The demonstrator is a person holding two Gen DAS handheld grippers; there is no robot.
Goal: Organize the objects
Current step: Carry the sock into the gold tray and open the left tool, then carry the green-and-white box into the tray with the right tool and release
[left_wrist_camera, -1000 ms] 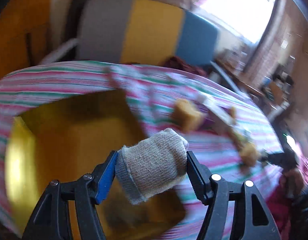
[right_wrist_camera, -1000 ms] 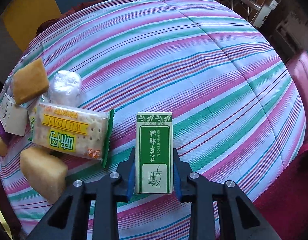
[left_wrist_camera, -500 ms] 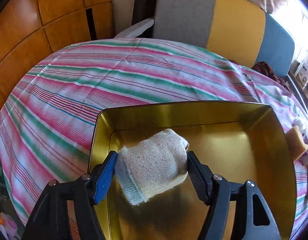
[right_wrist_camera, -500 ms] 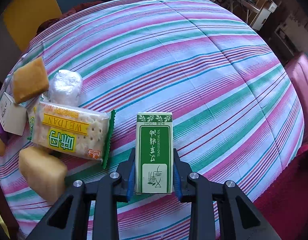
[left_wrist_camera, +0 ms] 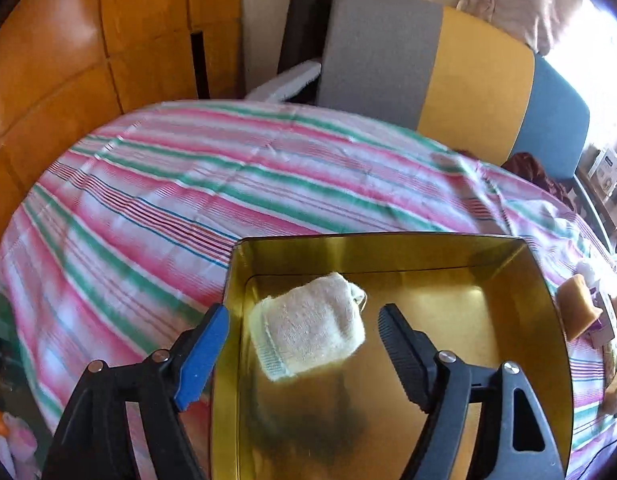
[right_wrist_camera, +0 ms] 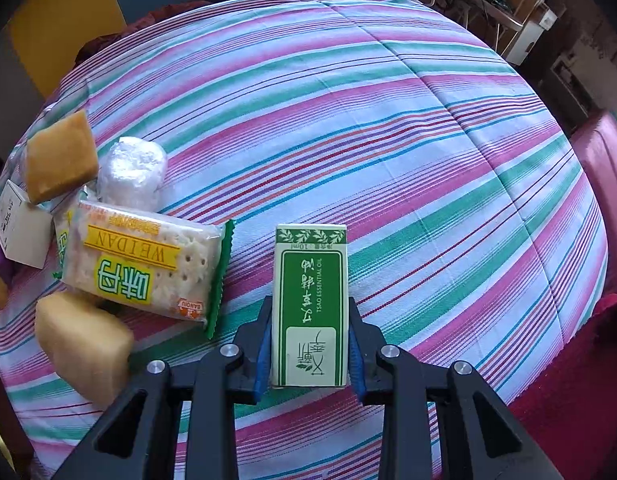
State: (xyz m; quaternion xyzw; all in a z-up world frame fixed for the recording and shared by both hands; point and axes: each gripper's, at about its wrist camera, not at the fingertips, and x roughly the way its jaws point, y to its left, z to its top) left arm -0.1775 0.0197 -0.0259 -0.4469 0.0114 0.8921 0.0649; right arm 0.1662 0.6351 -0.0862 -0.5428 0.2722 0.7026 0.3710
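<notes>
In the left wrist view a rolled beige sock [left_wrist_camera: 308,328] is between the fingers of my left gripper [left_wrist_camera: 304,316], over the gold tin tray [left_wrist_camera: 548,304]. The jaws are opening and neither pad touches the sock; gaps show on both sides. In the right wrist view my right gripper [right_wrist_camera: 310,340] is shut on a green and white essential-oil box [right_wrist_camera: 310,308], held just above the striped tablecloth [right_wrist_camera: 388,120].
Left of the box lie a cracker packet [right_wrist_camera: 144,264], a foil-wrapped roll [right_wrist_camera: 132,172], two yellow sponges [right_wrist_camera: 60,156] [right_wrist_camera: 84,344] and a small white carton [right_wrist_camera: 20,228]. Beyond the table stands a grey, yellow and blue seat back [left_wrist_camera: 448,72]. A dark red cushion [right_wrist_camera: 580,380] borders the table's right edge.
My left gripper swung from the table's cluttered side to over the gold tray and opened, so the sock it was squeezing now sits free between the fingers. The right gripper and box stayed put.
</notes>
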